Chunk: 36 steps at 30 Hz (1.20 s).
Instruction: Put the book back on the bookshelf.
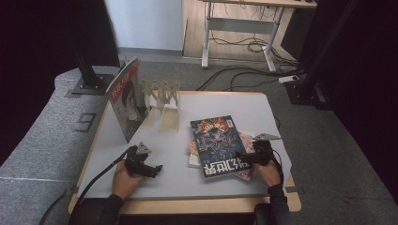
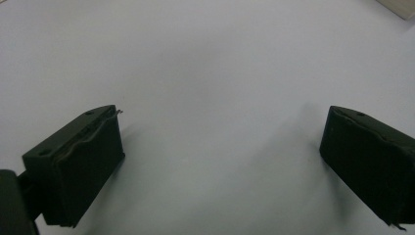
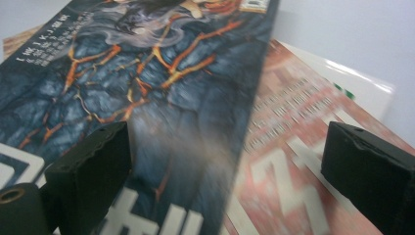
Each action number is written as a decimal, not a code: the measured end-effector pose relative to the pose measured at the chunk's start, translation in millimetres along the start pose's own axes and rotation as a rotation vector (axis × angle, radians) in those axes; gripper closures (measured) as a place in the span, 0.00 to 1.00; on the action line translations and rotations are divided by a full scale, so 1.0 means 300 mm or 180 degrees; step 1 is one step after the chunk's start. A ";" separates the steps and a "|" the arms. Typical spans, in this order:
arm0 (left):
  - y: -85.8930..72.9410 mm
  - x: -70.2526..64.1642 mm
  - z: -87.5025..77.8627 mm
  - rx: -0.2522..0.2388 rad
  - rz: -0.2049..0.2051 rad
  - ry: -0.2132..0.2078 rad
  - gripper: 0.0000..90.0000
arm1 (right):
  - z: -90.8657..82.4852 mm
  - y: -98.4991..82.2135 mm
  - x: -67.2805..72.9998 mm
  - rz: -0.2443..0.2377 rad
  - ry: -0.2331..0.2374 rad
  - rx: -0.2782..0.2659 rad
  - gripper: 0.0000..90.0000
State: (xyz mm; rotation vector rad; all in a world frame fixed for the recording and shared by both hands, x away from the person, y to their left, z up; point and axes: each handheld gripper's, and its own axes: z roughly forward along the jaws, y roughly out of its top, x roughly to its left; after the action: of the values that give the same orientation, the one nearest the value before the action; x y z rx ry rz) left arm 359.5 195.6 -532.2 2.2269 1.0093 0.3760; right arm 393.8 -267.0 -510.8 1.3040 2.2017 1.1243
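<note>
The right tongs [image 3: 225, 166] are spread wide over the dark magazine [image 1: 219, 145], which tops a stack of magazines on the table [image 1: 178, 180]. The left tongs [image 2: 220, 161] gape, grasping nothing, over bare table.

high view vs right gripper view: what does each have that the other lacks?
High view alone: the rack at the table's far side, a magazine leaning against it, the left gripper open over bare table, and both hands. Right gripper view alone: close detail of cracked orange lines on the dark cover and blurred print on the red magazine beneath. Shared: the dark magazine topping the stack, with the right gripper open at its edge.
</note>
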 end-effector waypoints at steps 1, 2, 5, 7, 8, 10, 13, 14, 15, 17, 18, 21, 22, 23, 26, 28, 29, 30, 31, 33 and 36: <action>0.000 0.000 0.000 -0.0001 0.0000 -0.0002 0.02 | 0.006 0.007 0.004 -0.0008 0.0011 0.0013 0.05; 0.000 0.000 0.000 0.0000 -0.0001 0.0000 0.02 | 0.013 0.015 0.008 -0.0009 0.0014 0.0026 0.05; 0.000 0.000 0.000 -0.0002 0.0000 -0.0002 0.02 | 0.028 0.030 0.019 -0.0025 0.0020 0.0043 0.05; 0.000 0.000 0.000 -0.0001 0.0000 -0.0003 0.02 | 0.035 0.038 0.027 -0.0060 0.0030 0.0066 0.05; 0.000 0.000 0.000 -0.0001 -0.0001 -0.0003 0.02 | 0.039 0.041 0.030 -0.0075 0.0028 0.0074 0.05; 0.000 0.000 0.000 0.0000 0.0000 0.0000 0.02 | 0.050 0.050 0.034 -0.0083 0.0036 0.0094 0.05; 0.000 0.000 0.000 -0.0001 -0.0001 0.0000 0.02 | 0.065 0.060 0.037 -0.0091 0.0048 0.0116 0.05; 0.000 0.000 0.000 0.0000 -0.0001 0.0000 0.02 | 0.077 0.070 0.040 -0.0115 0.0053 0.0129 0.05; 0.000 0.000 0.000 0.0000 -0.0001 0.0000 0.02 | 0.077 0.070 0.040 -0.0115 0.0053 0.0129 0.05; 0.000 0.000 0.000 -0.0001 0.0000 -0.0002 0.02 | 0.089 0.083 0.040 -0.0117 0.0062 0.0139 0.05; 0.000 0.000 0.000 0.0000 0.0000 0.0001 0.02 | 0.093 0.087 0.039 -0.0122 0.0066 0.0139 0.05; 0.000 0.000 0.000 -0.0001 0.0000 -0.0002 0.02 | 0.110 0.102 0.038 -0.0120 0.0080 0.0146 0.05; 0.000 0.000 0.000 -0.0001 0.0000 -0.0003 0.02 | 0.115 0.106 0.037 -0.0121 0.0085 0.0151 0.05; 0.000 0.000 0.000 0.0000 -0.0001 0.0000 0.02 | 0.120 0.108 0.037 -0.0118 0.0092 0.0154 0.05; 0.000 0.000 0.000 -0.0001 -0.0001 0.0000 0.02 | 0.138 0.120 0.032 -0.0111 0.0110 0.0166 0.05; 0.000 0.000 0.000 -0.0001 -0.0001 0.0000 0.02 | 0.149 0.127 0.027 -0.0108 0.0122 0.0171 0.05; 0.000 0.000 0.000 -0.0001 -0.0001 0.0000 0.02 | 0.155 0.132 0.024 -0.0102 0.0129 0.0173 0.05; 0.000 0.000 0.000 -0.0001 -0.0002 0.0000 0.02 | 0.164 0.139 0.020 -0.0094 0.0134 0.0182 0.05; 0.000 0.000 0.000 -0.0001 -0.0001 0.0000 0.02 | 0.169 0.143 0.018 -0.0087 0.0138 0.0192 0.05; 0.000 0.000 0.000 -0.0001 -0.0002 0.0000 0.02 | 0.184 0.157 0.012 -0.0077 0.0148 0.0194 0.05; 0.000 0.000 0.000 -0.0002 0.0000 -0.0003 0.02 | 0.207 0.180 0.008 -0.0088 0.0172 0.0199 0.05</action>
State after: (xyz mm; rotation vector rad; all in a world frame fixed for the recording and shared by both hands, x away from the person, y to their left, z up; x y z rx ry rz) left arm 359.5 195.6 -532.3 2.2264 1.0087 0.3751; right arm 462.9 -222.4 -507.8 1.2782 2.3041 1.1011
